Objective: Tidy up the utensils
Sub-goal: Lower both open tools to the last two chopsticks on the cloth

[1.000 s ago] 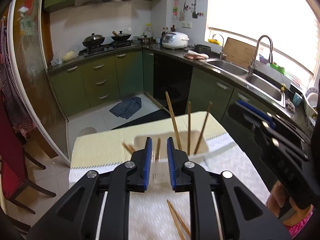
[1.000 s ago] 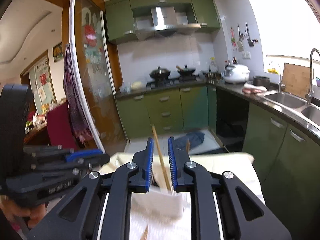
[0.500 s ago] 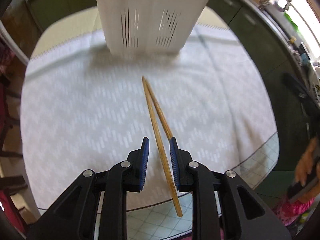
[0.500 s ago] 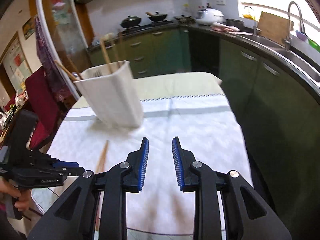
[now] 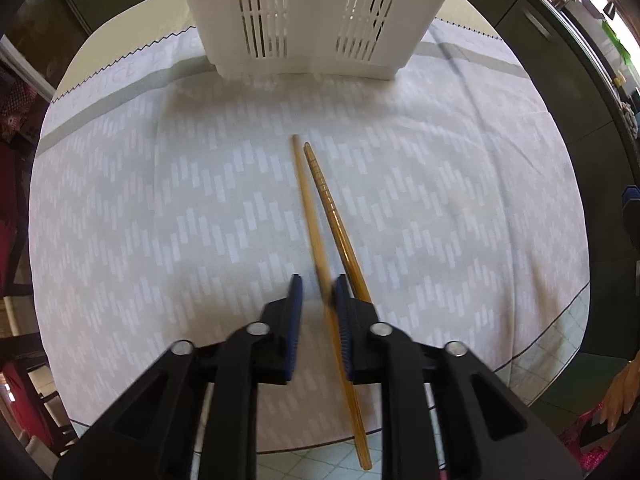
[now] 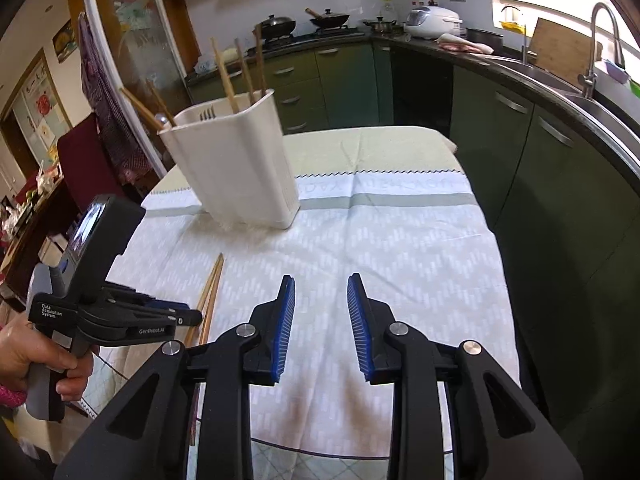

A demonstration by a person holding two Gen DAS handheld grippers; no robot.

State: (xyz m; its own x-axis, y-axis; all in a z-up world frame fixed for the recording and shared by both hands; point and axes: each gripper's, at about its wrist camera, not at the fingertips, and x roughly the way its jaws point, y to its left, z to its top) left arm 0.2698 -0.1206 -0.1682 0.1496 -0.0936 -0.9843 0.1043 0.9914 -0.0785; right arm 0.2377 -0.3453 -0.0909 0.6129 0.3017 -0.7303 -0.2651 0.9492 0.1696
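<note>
Two wooden chopsticks (image 5: 320, 208) lie side by side on the white tablecloth (image 5: 160, 200), pointing at a white slotted utensil holder (image 5: 316, 16). My left gripper (image 5: 318, 284) is open low over them; the left chopstick runs between its jaws, close to the right finger, and the other passes under that finger. In the right wrist view the holder (image 6: 236, 168) holds several chopsticks and a fork, the loose chopsticks (image 6: 210, 292) lie on the cloth, and the left gripper (image 6: 188, 318) is over them. My right gripper (image 6: 320, 284) is open and empty above the cloth.
The table's near edge (image 5: 304, 456) lies just behind the chopstick ends. Green kitchen cabinets (image 6: 540, 152) and a sink counter run along the right. A dark red chair (image 6: 84, 164) stands beyond the table's left side.
My left gripper dropped closer to the chopsticks, and one now lies between its jaws. My right gripper opened wider and stayed over the cloth.
</note>
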